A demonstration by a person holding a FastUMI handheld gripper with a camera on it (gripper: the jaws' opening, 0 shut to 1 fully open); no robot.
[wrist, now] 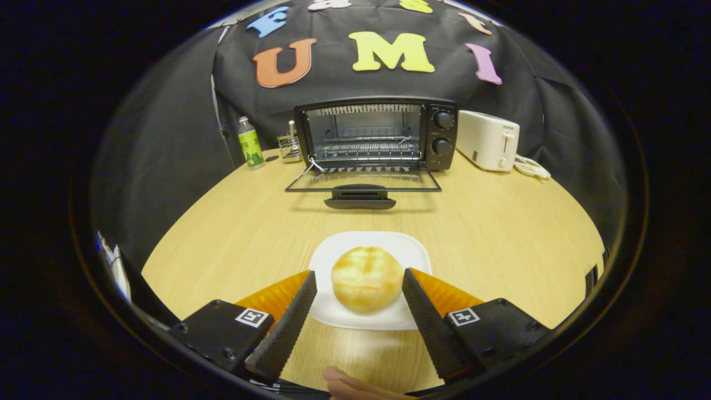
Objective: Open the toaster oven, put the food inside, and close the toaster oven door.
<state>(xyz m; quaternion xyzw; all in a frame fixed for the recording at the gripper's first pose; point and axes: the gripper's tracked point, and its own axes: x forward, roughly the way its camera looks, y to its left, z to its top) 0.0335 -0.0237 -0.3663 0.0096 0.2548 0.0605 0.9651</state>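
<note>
Gripper view: tool [360, 276] spread around bun [367, 278] on plate [414, 248].

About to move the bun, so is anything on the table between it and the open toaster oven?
Nothing visible. The bun sits on its plate between the open tongs; bare table leads to the toaster oven, door folded down.

Lit evenly and fairly brightly from above, perhaps slightly from the front. Cast a soft shadow on the table [222, 222] under the open toaster oven door [364, 182]. Bent straight edges strongly toward the rim. Stayed sharp mid-table, softened near the gripper [359, 283], spread apart around the bun [367, 279].
</note>
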